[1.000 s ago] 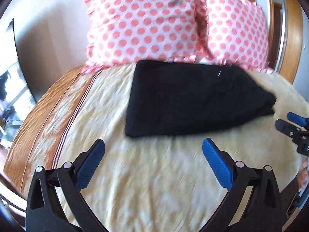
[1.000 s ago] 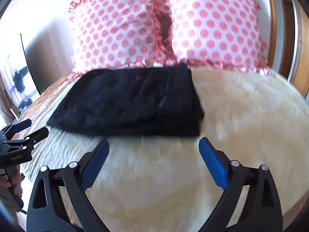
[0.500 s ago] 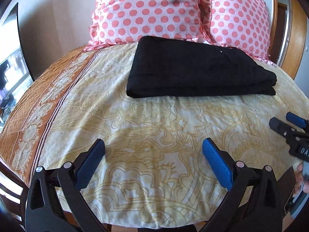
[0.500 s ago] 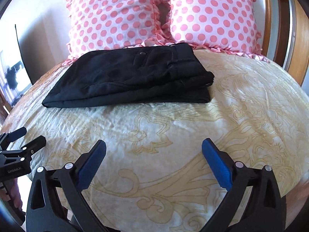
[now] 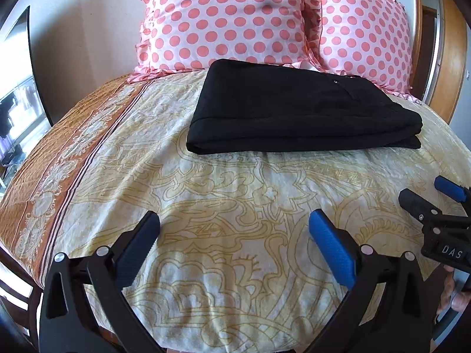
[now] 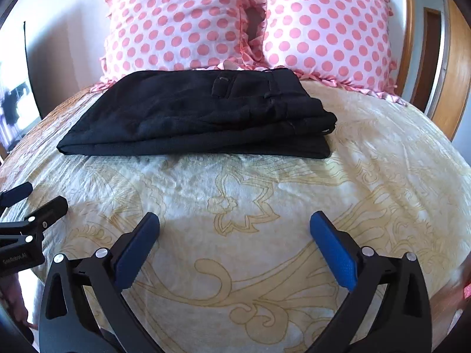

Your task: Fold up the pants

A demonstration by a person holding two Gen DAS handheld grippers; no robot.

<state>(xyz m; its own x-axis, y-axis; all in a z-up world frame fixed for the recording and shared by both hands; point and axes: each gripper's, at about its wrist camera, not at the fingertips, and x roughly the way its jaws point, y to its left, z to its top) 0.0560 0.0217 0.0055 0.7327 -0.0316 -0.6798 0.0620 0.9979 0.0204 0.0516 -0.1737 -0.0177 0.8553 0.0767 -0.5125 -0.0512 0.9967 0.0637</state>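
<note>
**Two open grippers being held back from folded black pants**

Both grippers are being held above the near part of a cream bedspread with a yellow scroll pattern (image 5: 235,194), and nothing is being gripped by either. The left gripper (image 5: 234,236) is being shown with its blue-padded fingers (image 5: 332,248) spread wide apart, the jaws standing open over bare bedspread. The right gripper (image 6: 235,238) is likewise being shown with its jaws wide open and empty. Each gripper is being caught at the edge of the other's view, beside it and apart from it.

The folded black fabric pants (image 6: 200,120) are lying flat as a compact stack on the far part of the bedspread, well apart from both grippers. Their far edge is being met by two pink polka-dot pillows with ruffled edges (image 6: 244,20), which are being propped upright at the head of the bed. A buttoned pocket flap is being shown on the top layer in the right wrist view. An orange patterned border (image 5: 67,158) is being seen along the left side of the bedspread.
</note>
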